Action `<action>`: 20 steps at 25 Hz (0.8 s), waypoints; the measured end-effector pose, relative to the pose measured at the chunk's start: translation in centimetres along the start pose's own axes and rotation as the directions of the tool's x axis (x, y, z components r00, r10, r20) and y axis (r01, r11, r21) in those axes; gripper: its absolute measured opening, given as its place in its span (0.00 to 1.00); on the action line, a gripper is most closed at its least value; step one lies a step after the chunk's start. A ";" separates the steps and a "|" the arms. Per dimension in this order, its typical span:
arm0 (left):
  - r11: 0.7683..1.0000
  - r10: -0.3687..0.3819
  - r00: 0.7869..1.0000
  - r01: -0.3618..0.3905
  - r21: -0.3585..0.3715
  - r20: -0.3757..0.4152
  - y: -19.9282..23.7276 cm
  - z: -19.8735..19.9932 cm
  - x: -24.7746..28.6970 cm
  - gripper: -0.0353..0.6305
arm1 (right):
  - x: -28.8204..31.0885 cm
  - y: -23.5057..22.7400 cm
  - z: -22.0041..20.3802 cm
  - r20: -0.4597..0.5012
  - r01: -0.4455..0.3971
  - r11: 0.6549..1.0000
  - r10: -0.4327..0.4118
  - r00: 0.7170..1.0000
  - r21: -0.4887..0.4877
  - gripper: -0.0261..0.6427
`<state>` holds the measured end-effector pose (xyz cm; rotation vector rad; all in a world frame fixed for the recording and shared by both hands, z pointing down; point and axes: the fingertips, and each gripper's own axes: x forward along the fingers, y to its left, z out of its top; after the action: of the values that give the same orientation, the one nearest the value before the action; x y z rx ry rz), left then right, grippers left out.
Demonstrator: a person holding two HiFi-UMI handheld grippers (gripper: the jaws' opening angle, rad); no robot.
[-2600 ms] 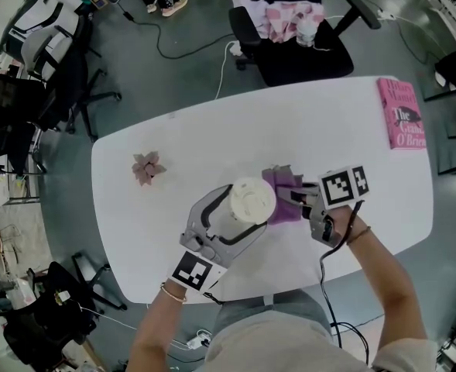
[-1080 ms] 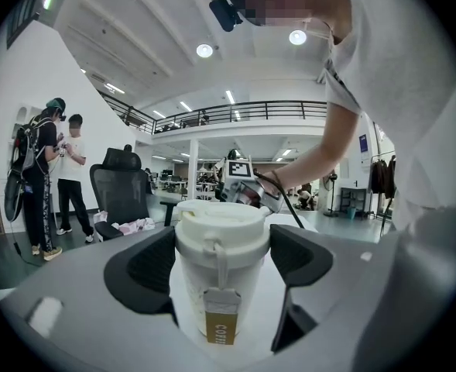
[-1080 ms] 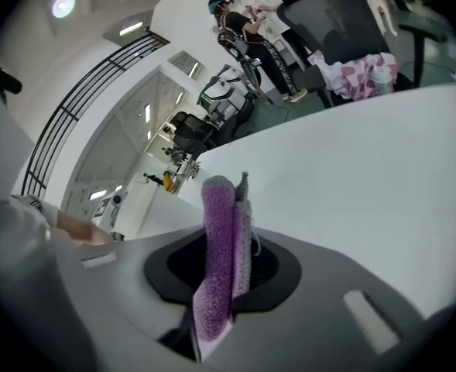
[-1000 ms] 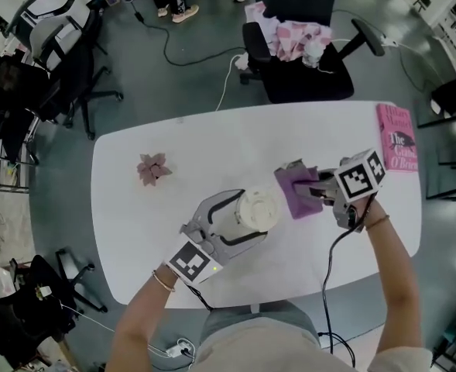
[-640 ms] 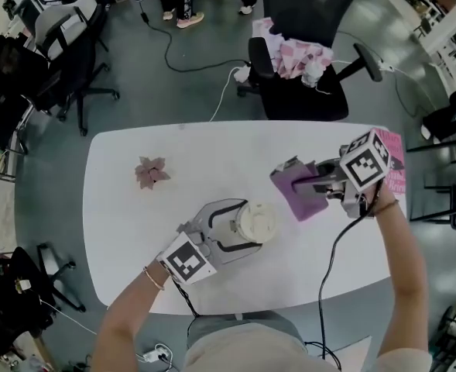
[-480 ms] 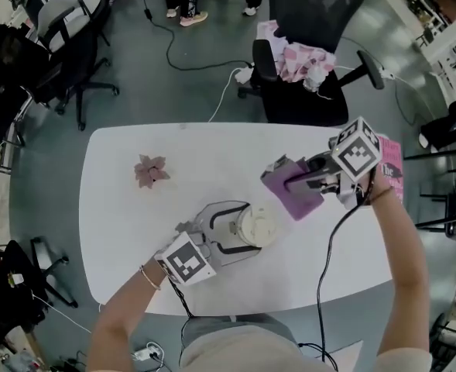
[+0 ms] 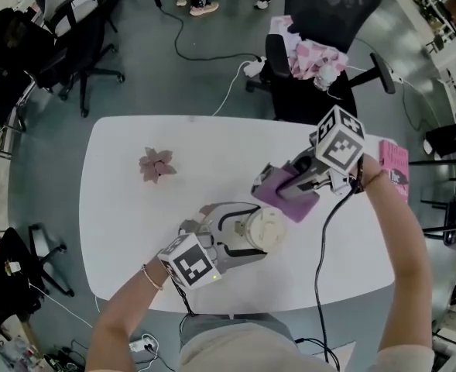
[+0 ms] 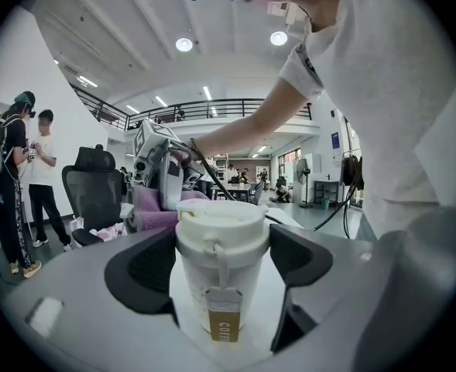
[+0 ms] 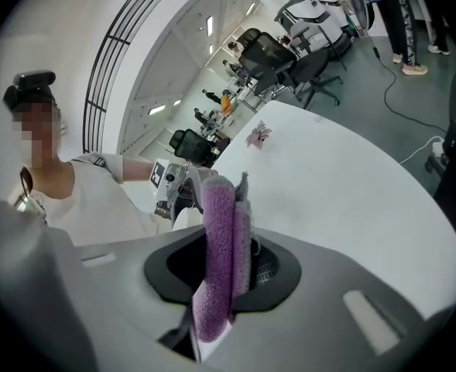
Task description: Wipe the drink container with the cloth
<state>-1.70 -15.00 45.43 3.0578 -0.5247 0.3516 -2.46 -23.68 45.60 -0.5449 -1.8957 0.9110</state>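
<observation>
On my left gripper (image 7: 247, 232) the two dark pads (image 8: 146, 266) are closed in against either side of a white paper cup with a white plastic lid (image 8: 221, 242). The cup stands upright on the table, and a small paper tag (image 8: 224, 320) hangs down its front from the lid. From the head view the cup sits near the middle of the table's near half.

My right gripper (image 9: 229, 268) has its fingers pressed together on a folded purple terry cloth (image 9: 217, 239), which sticks up out of the jaws as a thick doubled edge. This gripper is held up off the surface, with the cloth (image 7: 283, 196) hanging just beside and above the cup on its far right side. I cannot tell whether cloth and cup touch.

The surface is a white oval table (image 7: 127, 223). A small pink folded-paper flower (image 7: 157, 163) lies well apart to the left, and a pink book (image 7: 396, 170) lies at the right edge. Beyond the table are a grey floor, a black office chair with a pink checked fabric on its seat (image 7: 314, 55), and a white cable (image 7: 228, 91). Two people (image 8: 22, 177) stand at the left of the left gripper view.
</observation>
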 end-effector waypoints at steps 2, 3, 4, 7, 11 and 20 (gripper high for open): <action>1.000 -0.004 1.000 0.004 0.006 0.001 0.0 0.1 0.0 0.62 | 0.2 -0.1 0.0 -0.017 -0.010 1.000 0.010 1.000 0.001 0.14; 1.000 -0.005 1.000 0.005 0.007 0.003 0.0 0.2 0.0 0.62 | 0.3 -0.1 0.0 -0.025 -0.014 1.000 0.014 1.000 0.000 0.14; 1.000 -0.007 1.000 0.007 0.008 0.004 0.0 0.2 0.0 0.62 | 0.3 -0.2 0.0 -0.034 -0.017 1.000 0.017 0.999 -0.002 0.14; 1.000 -0.011 1.000 0.011 0.015 0.002 -0.1 0.3 0.1 0.62 | 0.7 -0.3 0.0 -0.061 -0.027 1.000 0.027 0.998 -0.001 0.14; 1.000 -0.012 1.000 0.012 0.016 0.001 -0.1 0.2 0.0 0.62 | 1.6 -0.5 -0.1 -0.104 -0.043 0.999 0.042 0.994 -0.003 0.14; 1.000 -0.011 1.000 0.011 0.008 0.004 0.0 0.1 -0.1 0.62 | 2.7 -0.7 0.0 -0.192 -0.077 0.996 0.067 0.979 -0.045 0.14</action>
<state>-1.74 -15.02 45.34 3.0681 -0.5085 0.3481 -3.77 -22.26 47.64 -0.7106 -1.7403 0.8265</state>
